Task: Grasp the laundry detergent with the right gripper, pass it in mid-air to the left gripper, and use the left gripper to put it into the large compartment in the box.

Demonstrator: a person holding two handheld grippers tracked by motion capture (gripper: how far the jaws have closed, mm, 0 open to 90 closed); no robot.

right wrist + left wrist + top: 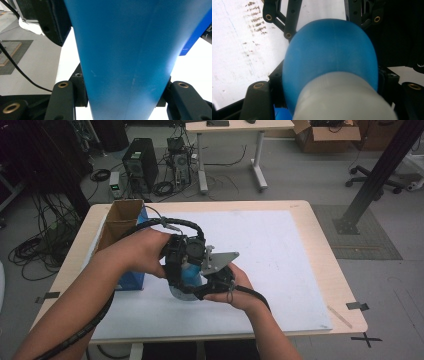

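From the high view, I have both claws brought together over the middle of the bench, just right of the open box. The left claw comes in from above and the right claw from the near side, and between them sits the blue piece, with a paler rounded part below it, close over the white sheet. I judge the step is a two-claw hold, either to pull the parts apart or to pass the piece across, so I want both hands steady and low over the sheet.

In the left claw view, my jaws are pressed against the sides of the blue dome, whose whitish part fills the bottom. The right claw's black links stand just beyond it. The grip is on a curved, smooth surface, so I judge it could slip; I should squeeze squarely across the widest part and not twist fast.

In the right claw view, my jaws pinch the blue piece where it narrows toward them. A taper like that may slide outward under pull, so I would keep the pull straight along its axis and release one claw only when the other clearly carries the weight.
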